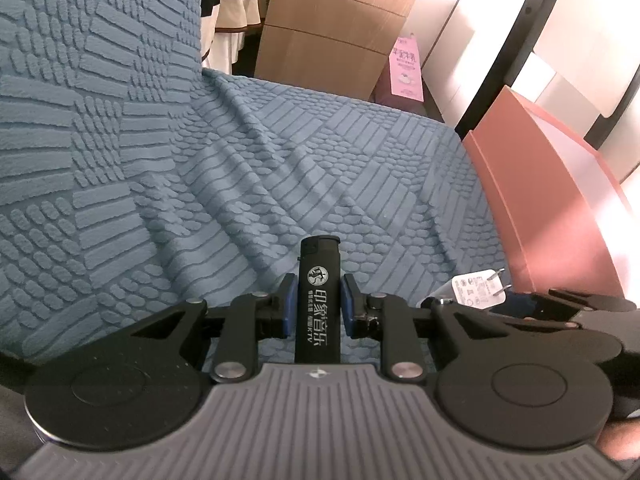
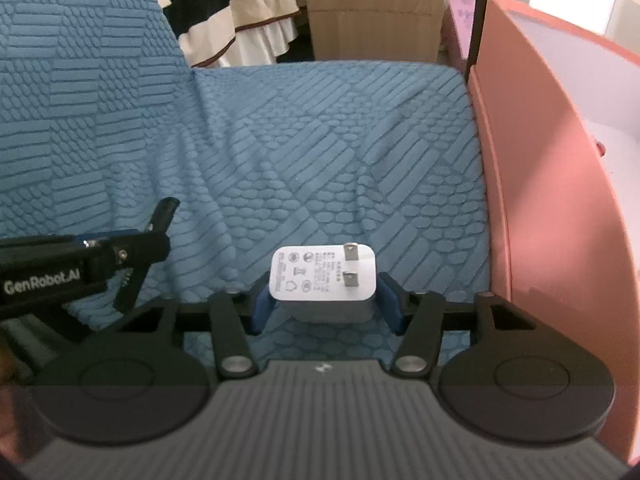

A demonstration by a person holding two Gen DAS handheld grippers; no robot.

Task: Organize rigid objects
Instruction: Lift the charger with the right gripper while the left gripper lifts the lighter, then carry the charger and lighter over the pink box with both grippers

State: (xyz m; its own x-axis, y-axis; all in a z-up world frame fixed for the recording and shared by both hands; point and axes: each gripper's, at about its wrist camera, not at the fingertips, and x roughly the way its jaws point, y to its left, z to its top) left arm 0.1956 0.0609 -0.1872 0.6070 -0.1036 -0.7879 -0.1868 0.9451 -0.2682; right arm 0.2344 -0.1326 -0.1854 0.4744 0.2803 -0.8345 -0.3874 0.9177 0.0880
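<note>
Left wrist view gave me the black lighter (image 1: 318,304) upright between the left gripper (image 1: 318,306) fingers, their blue pads (image 1: 347,304) clamped narrow on its sides above the blue textured sofa seat (image 1: 280,168). My right gripper (image 2: 323,298) held the white charger plug (image 2: 323,280), prongs up, fingers half wide against its sides. The pink box (image 2: 552,184) stood just right of the plug, at the seat's edge.
</note>
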